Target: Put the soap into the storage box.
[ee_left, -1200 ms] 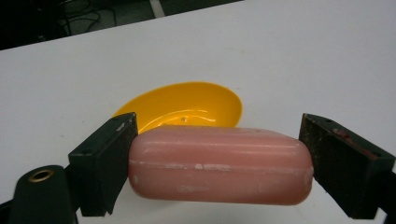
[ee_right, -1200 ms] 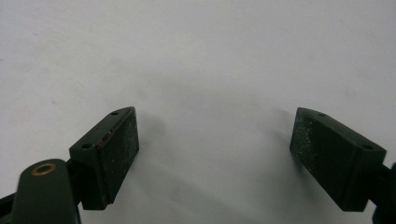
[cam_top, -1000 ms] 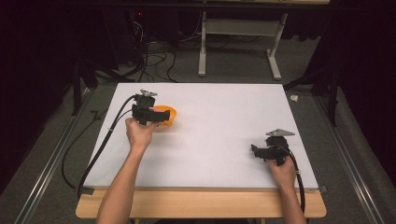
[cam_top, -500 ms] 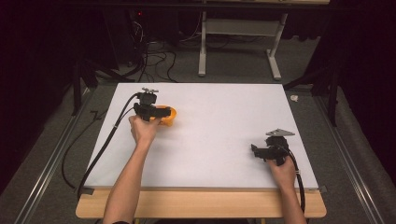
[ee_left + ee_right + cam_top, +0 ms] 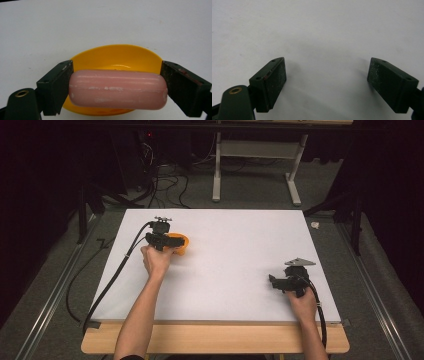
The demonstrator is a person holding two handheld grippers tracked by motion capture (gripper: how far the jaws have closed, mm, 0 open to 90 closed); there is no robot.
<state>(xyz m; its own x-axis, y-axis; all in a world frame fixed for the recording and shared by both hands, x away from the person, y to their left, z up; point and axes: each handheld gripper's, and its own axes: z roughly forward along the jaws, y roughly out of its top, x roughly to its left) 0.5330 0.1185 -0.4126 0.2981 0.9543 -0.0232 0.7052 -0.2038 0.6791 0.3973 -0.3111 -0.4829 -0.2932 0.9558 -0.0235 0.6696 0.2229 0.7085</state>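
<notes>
Fingers (image 5: 57,87) of my left gripper (image 5: 117,87) clamp the pink sausage (image 5: 117,92) endwise, just above the orange bowl (image 5: 117,56); my right gripper (image 5: 327,85) rests wide, empty. Risk: releasing off-centre may roll it over the rim.

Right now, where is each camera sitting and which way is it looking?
High view: above the person's side, facing forward and down on the table; forearms show.
Left gripper view: on the left gripper, looking along jaws holding a pink sausage over the orange bowl.
Right gripper view: on the right gripper, open.
High and left views share the bowl.
</notes>
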